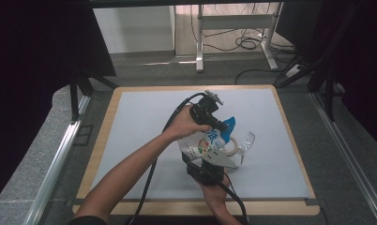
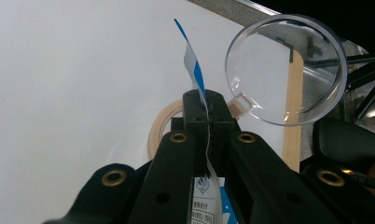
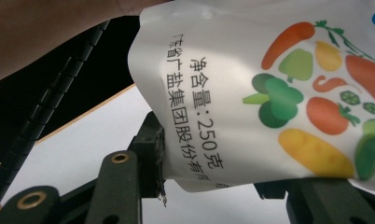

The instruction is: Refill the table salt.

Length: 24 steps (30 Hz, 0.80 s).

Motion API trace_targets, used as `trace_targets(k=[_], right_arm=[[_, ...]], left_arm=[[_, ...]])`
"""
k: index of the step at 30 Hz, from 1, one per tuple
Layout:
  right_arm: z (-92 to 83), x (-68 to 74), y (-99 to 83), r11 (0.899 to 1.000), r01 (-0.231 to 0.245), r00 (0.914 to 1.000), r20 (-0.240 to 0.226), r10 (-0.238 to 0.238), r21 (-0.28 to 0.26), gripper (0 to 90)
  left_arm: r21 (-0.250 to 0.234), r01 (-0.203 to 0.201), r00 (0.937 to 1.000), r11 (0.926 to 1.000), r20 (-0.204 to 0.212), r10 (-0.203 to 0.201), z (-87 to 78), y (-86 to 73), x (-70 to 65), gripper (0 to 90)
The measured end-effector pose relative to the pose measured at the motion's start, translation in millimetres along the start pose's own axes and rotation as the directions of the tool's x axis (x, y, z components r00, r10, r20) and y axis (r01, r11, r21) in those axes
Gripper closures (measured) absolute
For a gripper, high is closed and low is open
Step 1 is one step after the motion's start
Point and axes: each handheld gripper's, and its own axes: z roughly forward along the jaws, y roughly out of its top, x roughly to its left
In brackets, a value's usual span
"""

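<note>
Pouch (image 3: 269, 93) in both jaws, beside clear cup (image 2: 288, 70)

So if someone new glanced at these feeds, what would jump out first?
The white pouch printed with vegetables, held up over the middle of the table between both grippers. The left gripper pinches its thin blue top edge; the right gripper clamps its lower end. Just right of it sits a clear plastic cup.

A wood-edged white table (image 1: 130, 101) stands on grey floor (image 1: 144, 65), with a white desk frame (image 1: 233, 23) behind.
</note>
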Motion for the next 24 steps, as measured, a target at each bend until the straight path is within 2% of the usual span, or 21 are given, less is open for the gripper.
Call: trace_targets(k=[24], right_arm=[[-0.1,-1.1,-0.4,1.000,-0.003,1.0000,-0.002,0.003,0.000,54.0]], left_arm=[[0.003,0.002,1.0000,1.0000,0.002,-0.002,1.2,-0.2,1.4,90.0]])
